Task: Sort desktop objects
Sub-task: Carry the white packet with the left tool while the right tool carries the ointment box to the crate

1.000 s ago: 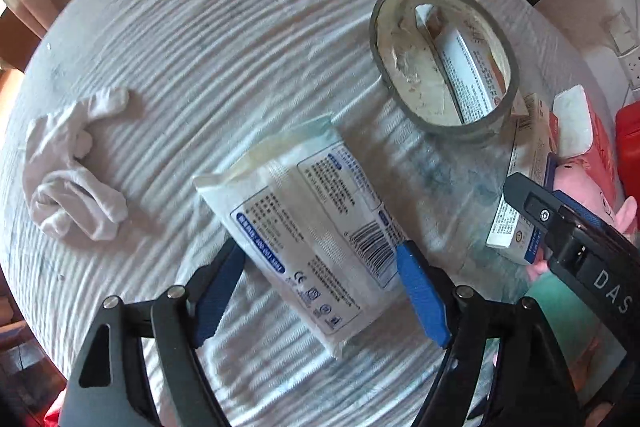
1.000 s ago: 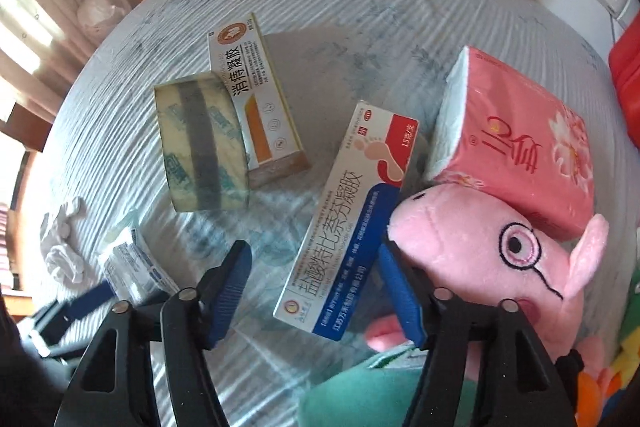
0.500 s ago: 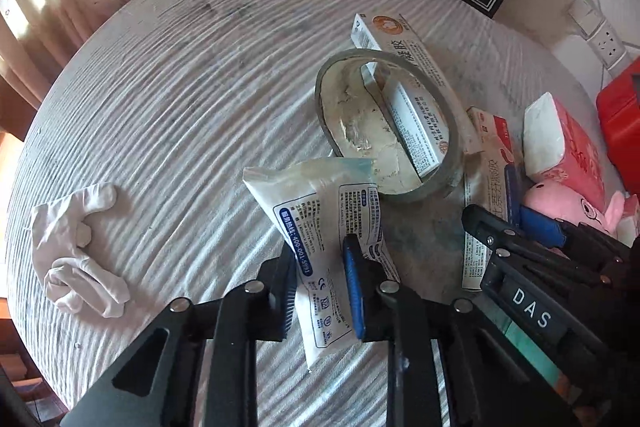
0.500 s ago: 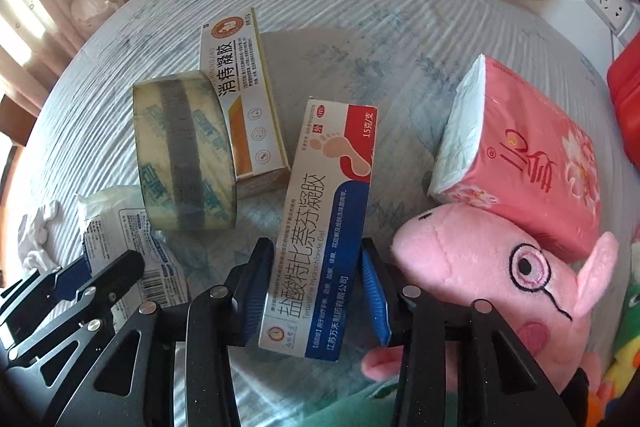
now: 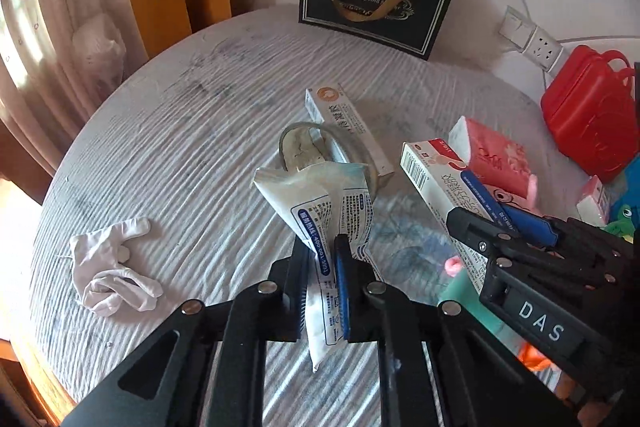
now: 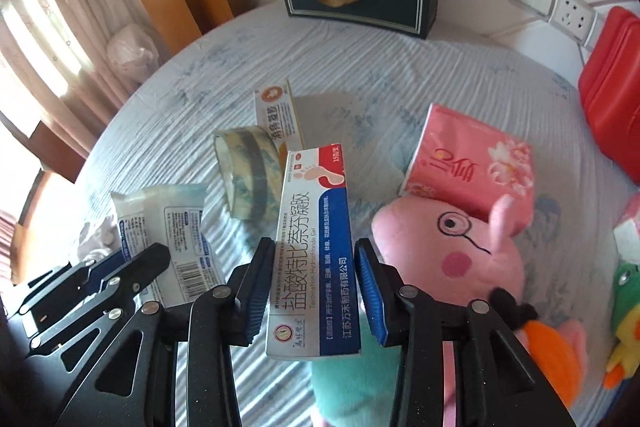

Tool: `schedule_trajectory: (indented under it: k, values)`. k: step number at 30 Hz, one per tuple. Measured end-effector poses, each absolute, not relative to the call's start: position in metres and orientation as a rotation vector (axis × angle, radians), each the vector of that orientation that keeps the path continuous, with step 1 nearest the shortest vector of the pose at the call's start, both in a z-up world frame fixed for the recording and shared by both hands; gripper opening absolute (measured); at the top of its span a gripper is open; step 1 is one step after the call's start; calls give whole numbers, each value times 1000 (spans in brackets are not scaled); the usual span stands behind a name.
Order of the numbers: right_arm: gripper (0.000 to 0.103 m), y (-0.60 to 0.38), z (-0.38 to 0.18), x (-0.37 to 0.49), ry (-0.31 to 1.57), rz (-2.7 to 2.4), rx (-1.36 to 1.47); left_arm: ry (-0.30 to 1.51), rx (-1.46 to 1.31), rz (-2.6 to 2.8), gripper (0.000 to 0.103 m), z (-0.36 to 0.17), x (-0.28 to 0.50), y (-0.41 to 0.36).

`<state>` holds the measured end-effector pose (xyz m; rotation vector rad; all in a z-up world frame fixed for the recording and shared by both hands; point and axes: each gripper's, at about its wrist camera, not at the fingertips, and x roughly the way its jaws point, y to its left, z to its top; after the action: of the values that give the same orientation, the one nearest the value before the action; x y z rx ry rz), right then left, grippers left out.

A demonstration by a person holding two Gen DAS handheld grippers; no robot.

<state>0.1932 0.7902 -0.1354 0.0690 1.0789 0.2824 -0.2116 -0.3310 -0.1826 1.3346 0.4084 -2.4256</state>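
Left wrist view: jaws clenched on white pouch (image 5: pixel 328 203); right jaws closing on ointment box (image 6: pixel 314 255).

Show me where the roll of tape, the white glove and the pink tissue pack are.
roll of tape (image 6: pixel 248 183): right wrist view, on its outer band.
white glove (image 5: pixel 108 267): left wrist view, on the crumpled palm.
pink tissue pack (image 6: pixel 476 163): right wrist view, on its printed front face.

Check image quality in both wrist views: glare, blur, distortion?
Left wrist: sunlit curtain blown out at left, fisheye bends the table edge, black corner vignette, centre sharp. Right wrist: same window glare, print on the ointment box crisp, plush pig and lower right edge soft.
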Motion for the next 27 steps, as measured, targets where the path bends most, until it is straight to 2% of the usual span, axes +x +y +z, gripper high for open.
schedule_trajectory:
  k: [7,14,27]
  values:
    - [40,776,-78,151,932,261,71,317,1218,-2542,12,-132,-185,-297]
    - [40,735,-9,78,744,150,83,198,1070,-2715,12,-76,-159,-232]
    - [40,597,93,-101,444,-254,117,-37,811,-3161,12,19,-129,-33]
